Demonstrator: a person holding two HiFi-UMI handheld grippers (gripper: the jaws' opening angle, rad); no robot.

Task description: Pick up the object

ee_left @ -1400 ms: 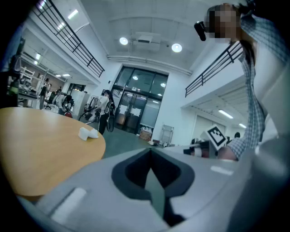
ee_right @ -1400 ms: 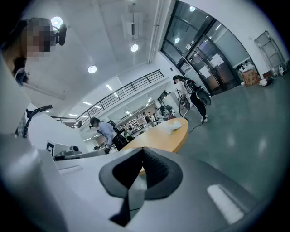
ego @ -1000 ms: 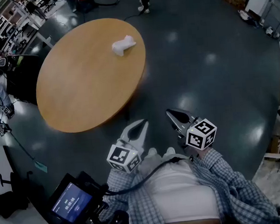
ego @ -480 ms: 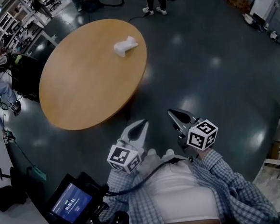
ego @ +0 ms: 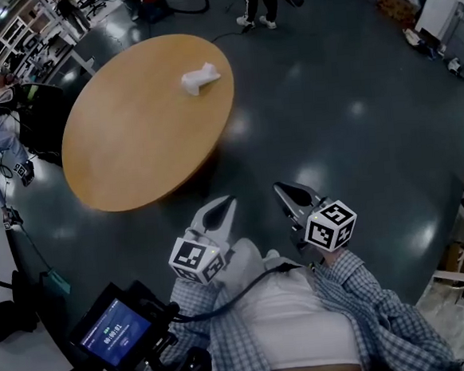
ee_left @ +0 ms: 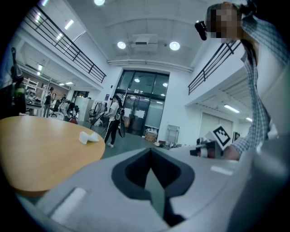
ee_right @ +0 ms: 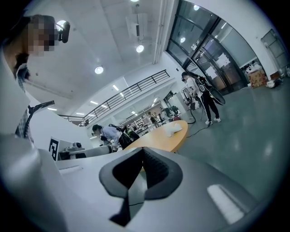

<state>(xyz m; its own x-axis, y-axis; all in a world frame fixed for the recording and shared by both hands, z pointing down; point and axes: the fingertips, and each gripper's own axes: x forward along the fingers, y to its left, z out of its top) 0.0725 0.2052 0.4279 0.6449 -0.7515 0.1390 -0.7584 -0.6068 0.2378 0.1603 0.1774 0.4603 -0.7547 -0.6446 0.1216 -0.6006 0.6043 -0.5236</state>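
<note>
Both tongs have drifted a touch leftward, shut and empty.

Since a second ago my left tongs (ego: 224, 201) and right tongs (ego: 281, 188) have slid slightly to the left over the dark floor (ego: 354, 107), and the legs of a passer-by (ego: 256, 3) have come further into sight beyond the table. Each pair is pressed together at the tips with nothing between them; only the hollow behind the tips shows a gap. They sit side by side, close to my body. The white crumpled object (ego: 200, 78) lies well ahead of them and off to the left of my left tongs, on the far part of the round wooden table (ego: 126, 157), untouched. The table's near edge is ahead and left of both tongs, apart from them.
</note>
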